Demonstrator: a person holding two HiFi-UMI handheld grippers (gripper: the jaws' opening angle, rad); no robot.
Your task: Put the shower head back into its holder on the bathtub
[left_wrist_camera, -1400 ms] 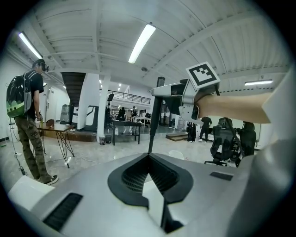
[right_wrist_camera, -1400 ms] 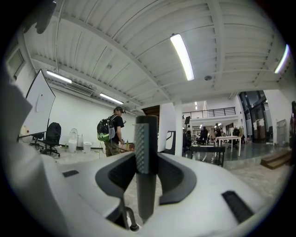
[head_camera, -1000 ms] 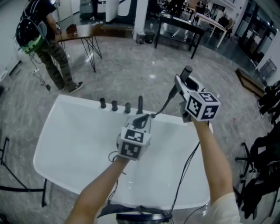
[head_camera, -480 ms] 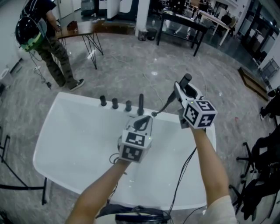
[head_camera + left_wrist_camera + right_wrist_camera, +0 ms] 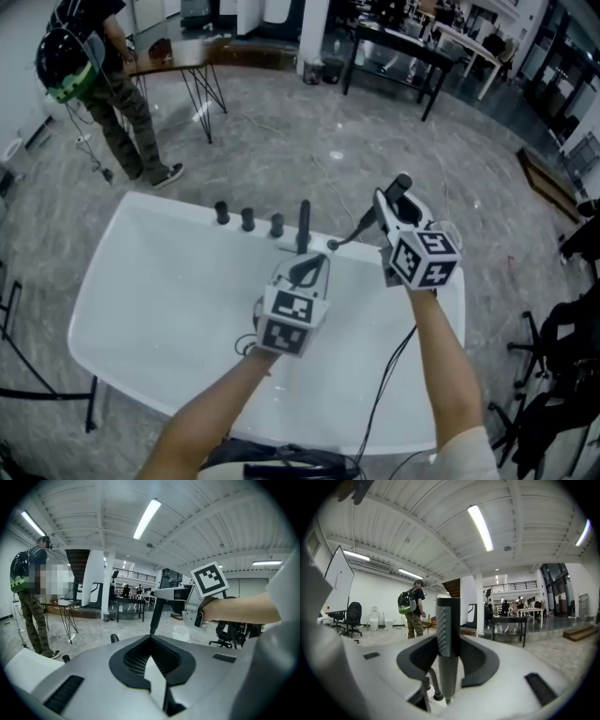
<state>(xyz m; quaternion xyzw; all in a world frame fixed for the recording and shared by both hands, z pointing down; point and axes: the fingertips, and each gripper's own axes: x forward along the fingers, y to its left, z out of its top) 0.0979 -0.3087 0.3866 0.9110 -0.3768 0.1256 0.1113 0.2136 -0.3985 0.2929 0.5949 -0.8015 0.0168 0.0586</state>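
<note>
Grey stone floor around a white bathtub; three black knobs and a taller black post stand on its far rim. Right tongs clenched on the shower head, held upright near the tub's far right rim, right of the post and apart from it. Black hose runs from the head down to the rim. Left tongs pressed together, nothing between them, just in front of the post. Person with backpack at far left.
</note>
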